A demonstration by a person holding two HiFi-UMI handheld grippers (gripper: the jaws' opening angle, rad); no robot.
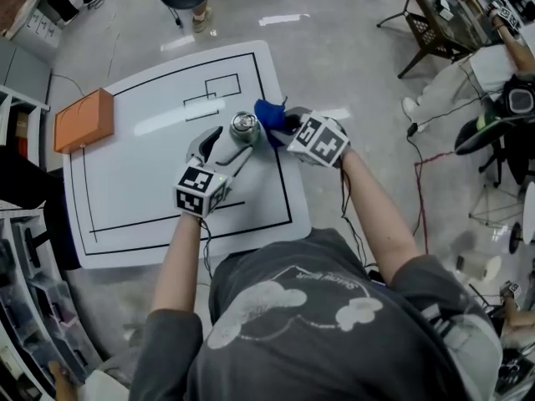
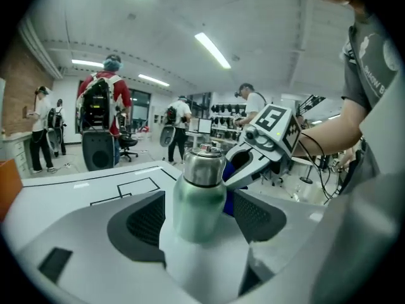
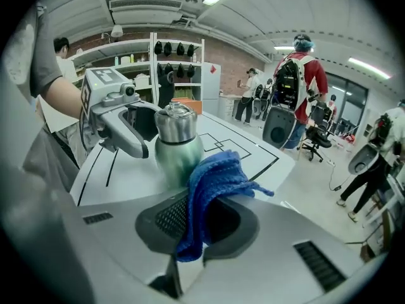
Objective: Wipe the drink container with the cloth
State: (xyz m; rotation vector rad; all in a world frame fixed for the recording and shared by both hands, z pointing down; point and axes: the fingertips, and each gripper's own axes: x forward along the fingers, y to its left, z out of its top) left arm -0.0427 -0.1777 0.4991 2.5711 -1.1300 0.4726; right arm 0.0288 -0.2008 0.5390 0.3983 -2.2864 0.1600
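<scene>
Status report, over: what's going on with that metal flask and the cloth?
Left gripper clamped on green flask. Right gripper gripping blue cloth, beside flask. Nothing in the way.

A grey, glossy floor [image 1: 334, 65] reflects the ceiling lights. On it stands a white table [image 1: 125, 215] marked with black lines. Shelves [image 1: 21, 107] run along the left edge of the head view. A dark slatted chair [image 1: 430, 27] stands at the upper right, and a red cable [image 1: 420, 199] trails over the floor. The far wall [image 3: 231, 59] is brick, with a white rack [image 3: 177, 62] before it. Strip lights [image 2: 212, 49] cross the white ceiling [image 2: 266, 30]. An office chair [image 3: 313, 147] stands beyond the table.
</scene>
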